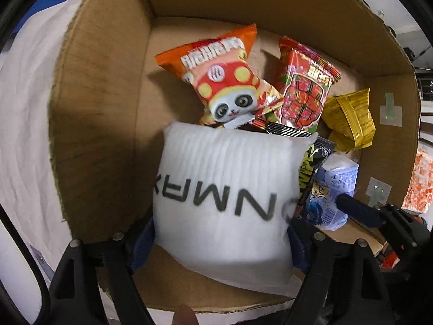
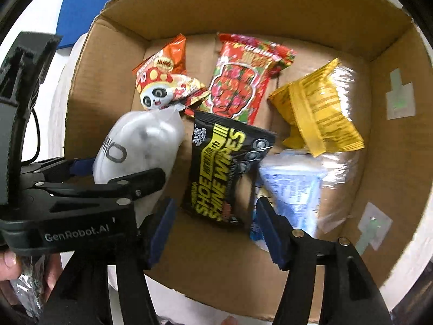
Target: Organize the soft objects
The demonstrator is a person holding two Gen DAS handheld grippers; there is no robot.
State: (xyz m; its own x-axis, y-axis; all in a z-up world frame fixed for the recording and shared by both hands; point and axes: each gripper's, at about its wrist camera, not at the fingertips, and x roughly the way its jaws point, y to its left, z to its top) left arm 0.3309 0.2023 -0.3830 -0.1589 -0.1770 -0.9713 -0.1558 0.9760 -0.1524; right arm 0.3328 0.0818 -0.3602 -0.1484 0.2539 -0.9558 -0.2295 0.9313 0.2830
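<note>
A brown cardboard box (image 2: 392,146) fills both views, its flaps standing up and its floor bare cardboard between the packets. It sits on a pale cloth-covered surface (image 1: 24,135); whether that is a desk cannot be told. A blue sheet (image 2: 89,8) shows beyond the box at 11 o'clock in the right wrist view.

The left gripper (image 1: 222,233) has its fingers spread about the width of a white pillow pack (image 1: 224,197) and pressed against both its sides, holding it inside the box near the front left wall. The right gripper (image 2: 216,233) hangs open over the box floor with nothing between its fingers.

Behind the pillow pack lie an orange panda snack bag (image 2: 162,81) and a red snack bag (image 2: 243,78). At 3 o'clock lie a yellow packet (image 2: 319,111), a black wipes pack (image 2: 222,168) and a blue-and-white tissue pack (image 2: 295,187).
</note>
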